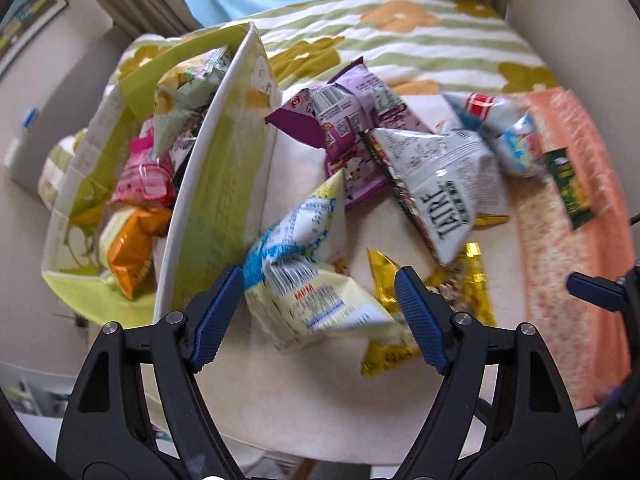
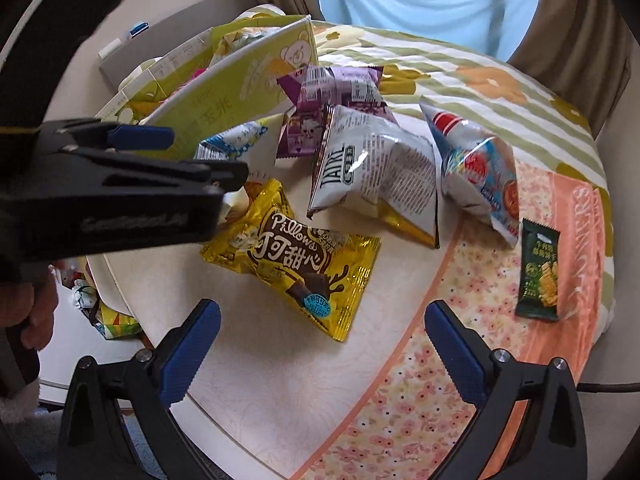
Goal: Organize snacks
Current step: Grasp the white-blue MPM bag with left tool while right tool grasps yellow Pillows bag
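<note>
A pale yellow and blue snack packet [image 1: 312,300] lies by the green carton [image 1: 216,200] and sits between the pads of my left gripper [image 1: 320,276], which touch its two ends. The carton holds several packets, among them an orange one [image 1: 132,256] and a pink one [image 1: 144,176]. In the right wrist view my right gripper [image 2: 322,306] hangs open just above a gold "Pillows" packet [image 2: 292,248], with nothing between its fingers. My left gripper [image 2: 192,152] shows there as a black body at the left, beside the carton [image 2: 240,88].
On the round table lie a purple packet [image 2: 332,88], a white packet [image 2: 376,160], a blue and red packet [image 2: 480,168] and a small dark green packet [image 2: 538,272]. The floral cloth [image 2: 440,360] covers the right side. A hand [image 2: 36,304] shows at the left edge.
</note>
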{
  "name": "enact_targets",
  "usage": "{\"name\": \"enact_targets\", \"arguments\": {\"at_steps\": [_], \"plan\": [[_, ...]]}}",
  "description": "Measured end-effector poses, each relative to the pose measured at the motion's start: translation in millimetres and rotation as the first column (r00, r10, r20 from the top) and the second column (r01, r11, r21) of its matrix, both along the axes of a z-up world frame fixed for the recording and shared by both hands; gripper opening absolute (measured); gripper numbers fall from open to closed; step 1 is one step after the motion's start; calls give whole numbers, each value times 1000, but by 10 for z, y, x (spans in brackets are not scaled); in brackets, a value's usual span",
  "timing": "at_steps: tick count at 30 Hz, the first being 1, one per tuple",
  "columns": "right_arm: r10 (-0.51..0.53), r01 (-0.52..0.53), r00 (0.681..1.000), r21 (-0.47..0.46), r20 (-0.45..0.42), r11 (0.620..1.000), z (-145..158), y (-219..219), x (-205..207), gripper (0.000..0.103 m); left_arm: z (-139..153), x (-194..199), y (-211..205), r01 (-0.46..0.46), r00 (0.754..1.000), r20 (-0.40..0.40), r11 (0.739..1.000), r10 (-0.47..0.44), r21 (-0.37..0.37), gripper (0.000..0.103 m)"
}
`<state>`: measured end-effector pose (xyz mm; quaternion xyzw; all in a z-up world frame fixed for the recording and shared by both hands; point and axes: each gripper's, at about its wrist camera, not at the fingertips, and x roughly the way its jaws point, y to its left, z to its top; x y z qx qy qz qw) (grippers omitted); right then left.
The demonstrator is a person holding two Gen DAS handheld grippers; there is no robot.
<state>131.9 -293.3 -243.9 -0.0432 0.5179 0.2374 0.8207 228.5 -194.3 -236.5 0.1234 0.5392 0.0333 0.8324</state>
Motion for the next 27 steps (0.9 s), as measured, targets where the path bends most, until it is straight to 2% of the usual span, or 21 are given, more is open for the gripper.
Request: {"name": "enact_targets", "arguments": {"at_steps": [5, 9, 17, 24, 27], "plan": [[10, -10, 1000, 12, -10, 1000, -91, 17, 88, 102, -169, 186, 5, -6, 999, -37, 997, 9, 73, 76], [37, -37, 999, 18, 4, 999, -137, 81, 154, 102, -330, 294, 55, -18, 996, -89, 996, 26, 90, 75], [157, -153, 985, -56, 75, 987, -297, 255, 211, 102, -507, 262, -106, 84, 991, -118, 969, -58, 230, 73], [353, -325, 923, -181, 151, 928, -397, 435, 177, 102, -575, 173, -182, 146, 982, -154, 956, -109, 256, 59], [425, -389, 889, -210, 172, 897, -416, 510, 167, 102, -587, 158, -194, 153, 981, -153, 953, -116, 260, 59]]}}
